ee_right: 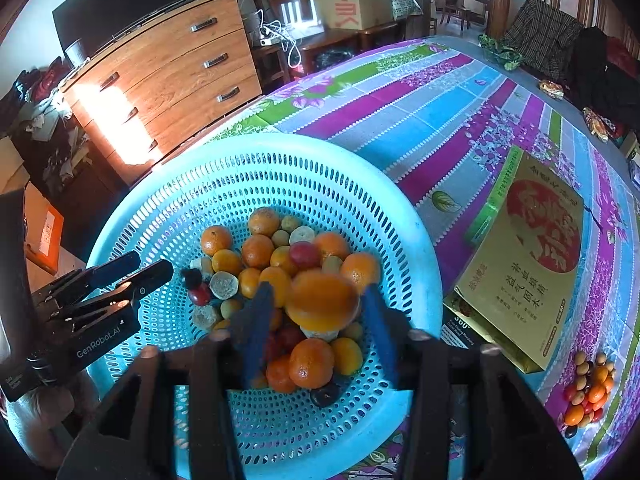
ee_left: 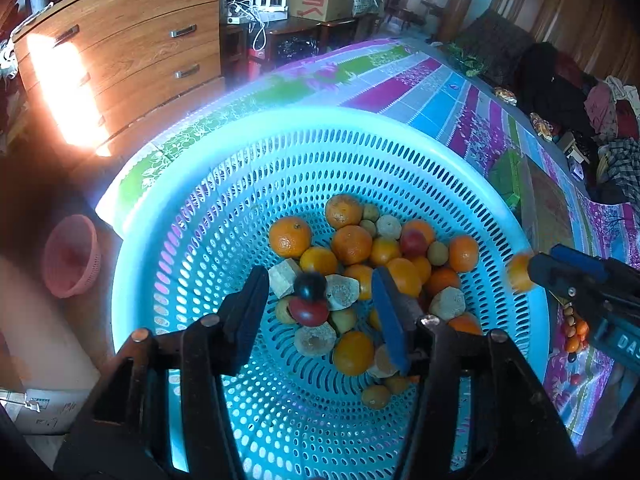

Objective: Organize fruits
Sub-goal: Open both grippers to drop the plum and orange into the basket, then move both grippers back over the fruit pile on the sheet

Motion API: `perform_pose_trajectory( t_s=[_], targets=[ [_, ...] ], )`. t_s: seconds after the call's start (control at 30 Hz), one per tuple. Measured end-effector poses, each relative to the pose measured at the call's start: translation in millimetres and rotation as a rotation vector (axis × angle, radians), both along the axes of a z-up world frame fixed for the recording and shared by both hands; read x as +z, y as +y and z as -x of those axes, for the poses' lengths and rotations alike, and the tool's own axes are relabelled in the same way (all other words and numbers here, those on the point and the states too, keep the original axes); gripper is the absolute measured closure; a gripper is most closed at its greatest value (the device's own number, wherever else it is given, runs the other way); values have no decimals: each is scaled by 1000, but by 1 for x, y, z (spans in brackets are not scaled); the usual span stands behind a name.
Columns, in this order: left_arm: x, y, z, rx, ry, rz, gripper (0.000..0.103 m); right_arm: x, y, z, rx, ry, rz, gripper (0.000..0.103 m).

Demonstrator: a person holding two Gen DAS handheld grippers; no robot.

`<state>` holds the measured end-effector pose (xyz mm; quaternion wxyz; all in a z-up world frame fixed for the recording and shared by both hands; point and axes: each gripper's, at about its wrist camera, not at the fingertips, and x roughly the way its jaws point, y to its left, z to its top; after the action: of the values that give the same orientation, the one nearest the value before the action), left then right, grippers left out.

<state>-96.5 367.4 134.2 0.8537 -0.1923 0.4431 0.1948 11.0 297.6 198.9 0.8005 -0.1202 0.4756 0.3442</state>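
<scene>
A big light-blue perforated basket [ee_left: 320, 152] [ee_right: 400, 240] on the table holds several oranges, small green and red fruits and pale cut pieces. My left gripper [ee_left: 319, 272] [ee_right: 154, 262] hangs open over the pile. A blurred dark plum [ee_left: 310, 286] [ee_right: 192, 276] sits loose between its fingers, touching neither pad, just above a red fruit [ee_left: 308, 312]. My right gripper [ee_right: 316, 287] [ee_left: 544, 258] stands open at the basket's right side. A blurred orange [ee_right: 322, 300] [ee_left: 520, 272] is in its gap, clear of both blue pads.
A gold printed box [ee_right: 532, 272] lies on the striped tablecloth [ee_right: 400, 120] right of the basket. A small heap of loose fruits [ee_right: 588, 388] is near the table's front right. A wooden chest of drawers [ee_right: 168, 80] stands behind, and a pink basket [ee_left: 70, 256] sits low at left.
</scene>
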Motion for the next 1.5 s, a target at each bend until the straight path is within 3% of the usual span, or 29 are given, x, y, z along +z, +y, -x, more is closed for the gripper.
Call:
perform_pose_trajectory(
  t_s=[0.13, 0.5, 0.57, 0.7, 0.77, 0.83, 0.97, 1.1, 1.3, 1.4, 1.5],
  targets=[
    [-1, 2, 2, 15, -3, -1, 32, 5, -1, 1, 1, -13, -8, 41],
    [1, 3, 4, 24, -10, -1, 30, 7, -5, 2, -7, -22, -14, 34],
    [3, 2, 4, 23, -11, -3, 30, 9, -7, 4, -11, -28, -18, 26],
    [7, -2, 5, 20, -21, -7, 29, 17, -16, 9, -19, -55, -45, 24],
    [11, -5, 7, 18, -35, -3, 23, 27, -26, 17, -26, -101, -81, 24],
    [17, -8, 10, 29, -62, -12, 3, 39, -42, 33, -29, -181, -116, 22],
    [28, -16, 13, 14, -114, -38, 0, 43, -82, 69, -51, -331, -115, 15],
    [37, -38, 7, -63, -179, -65, 0, 30, -125, 97, -89, -390, -74, 15],
    [56, -95, -5, -274, -356, -3, 0, 1, -192, 120, -190, -339, -31, 14],
    [59, -126, -13, -387, -374, 47, 0, -13, -225, 123, -245, -288, -8, 14],
    [58, -162, -23, -488, -343, 13, 0, -21, -255, 127, -299, -261, 0, 14]
  ],
)
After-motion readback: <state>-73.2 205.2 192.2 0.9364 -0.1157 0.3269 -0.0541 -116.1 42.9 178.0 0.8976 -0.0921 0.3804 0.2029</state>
